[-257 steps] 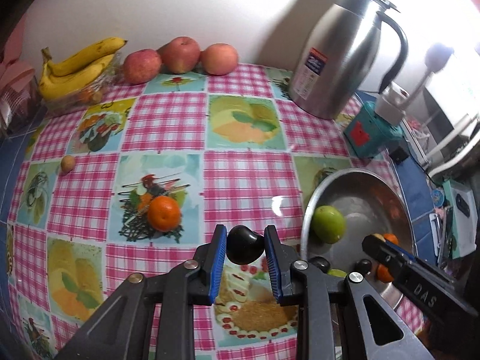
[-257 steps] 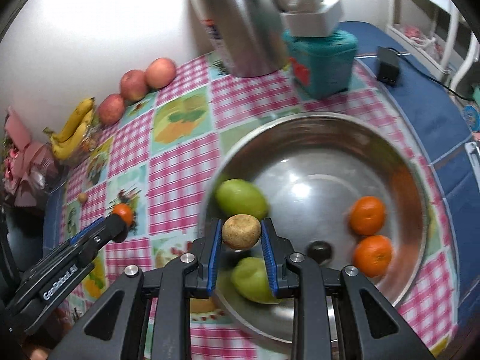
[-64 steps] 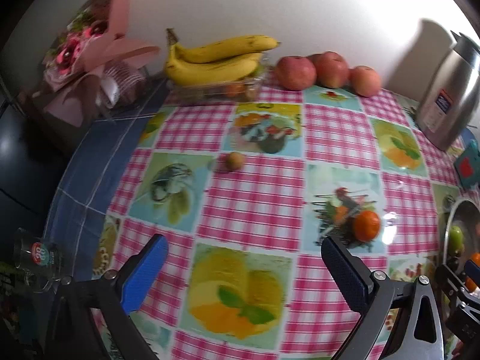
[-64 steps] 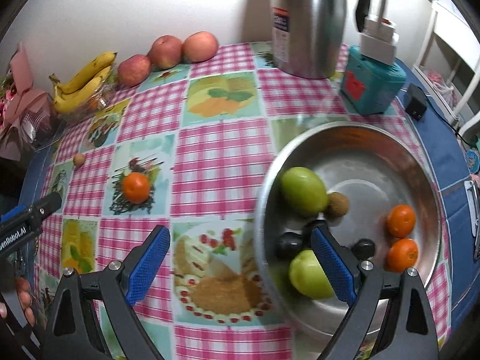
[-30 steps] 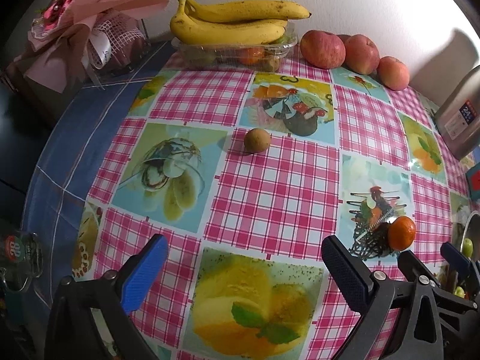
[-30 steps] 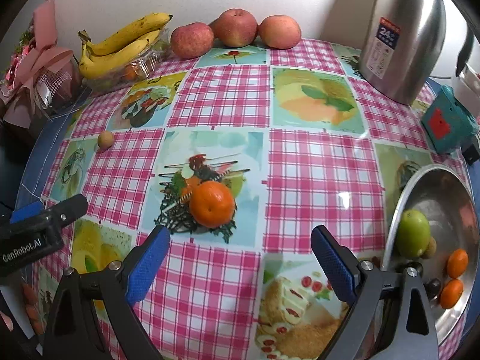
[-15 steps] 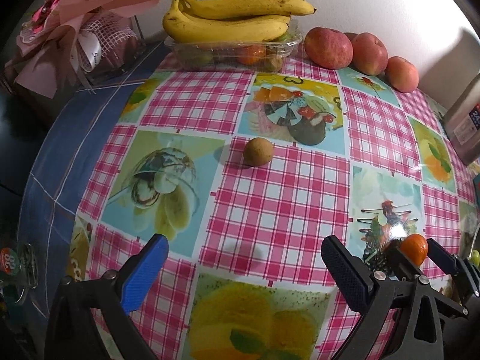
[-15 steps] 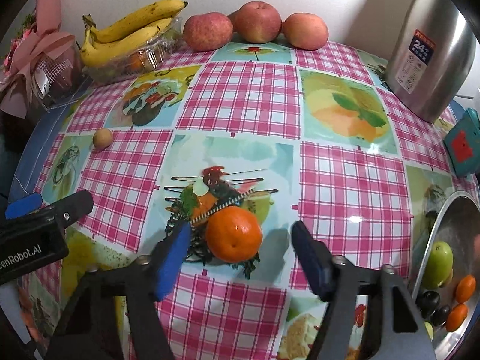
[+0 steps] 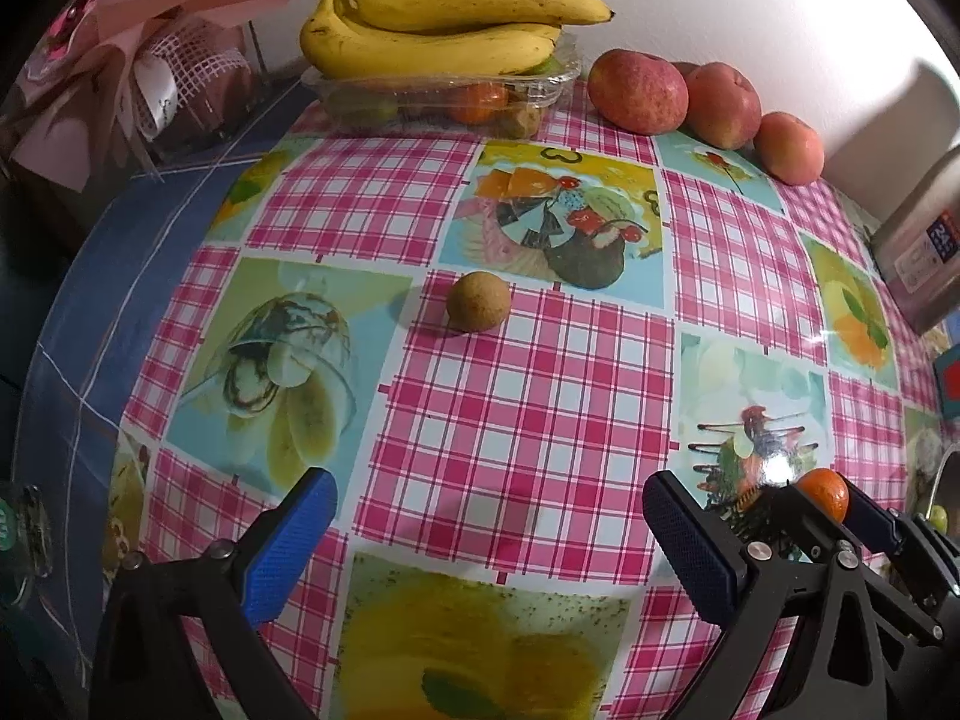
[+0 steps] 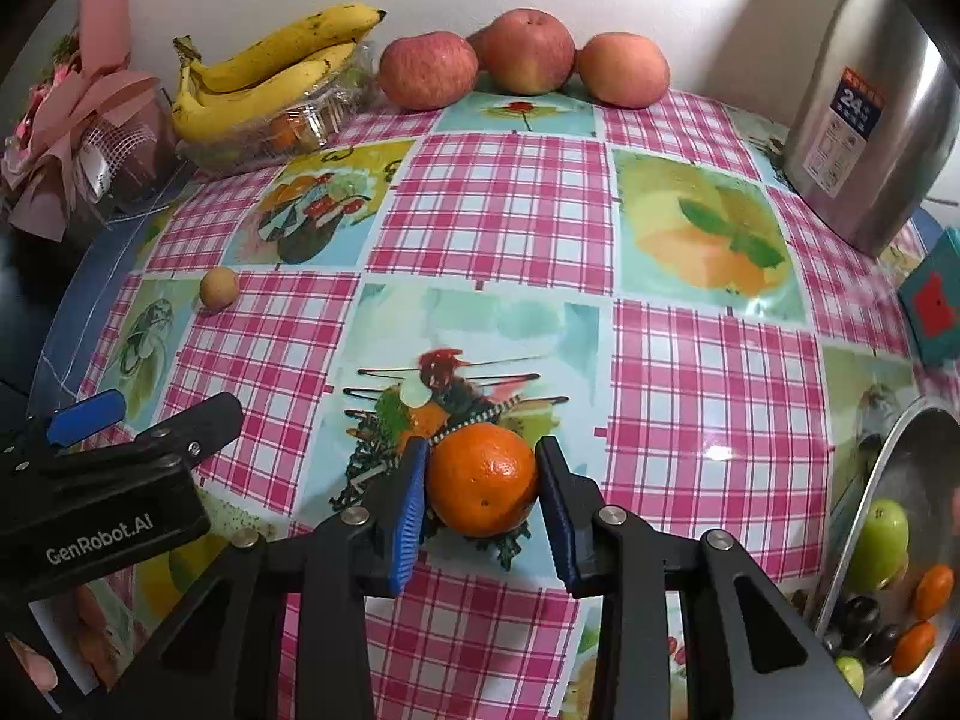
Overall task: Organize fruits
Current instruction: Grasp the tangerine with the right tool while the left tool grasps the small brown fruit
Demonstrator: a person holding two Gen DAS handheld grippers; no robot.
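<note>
My right gripper [image 10: 483, 495] is shut on an orange mandarin [image 10: 482, 480] that rests on the checked tablecloth; it also shows in the left wrist view [image 9: 823, 492]. My left gripper [image 9: 486, 534] is open wide and empty, low over the cloth. A small brown fruit [image 9: 478, 302] lies ahead of it, and also shows in the right wrist view [image 10: 218, 286]. The steel bowl [image 10: 870, 480] at the right holds green fruits, mandarins and dark fruits.
At the back stand bananas [image 9: 444, 36] on a clear plastic box, three apples [image 9: 639, 91], a steel thermos [image 10: 870, 108] and a teal box [image 10: 936, 300]. A pink wrapped bouquet [image 9: 126, 78] stands at the back left by the table's blue edge.
My right gripper has closed from wide open onto the mandarin. My left gripper has moved forward toward the small brown fruit, staying open.
</note>
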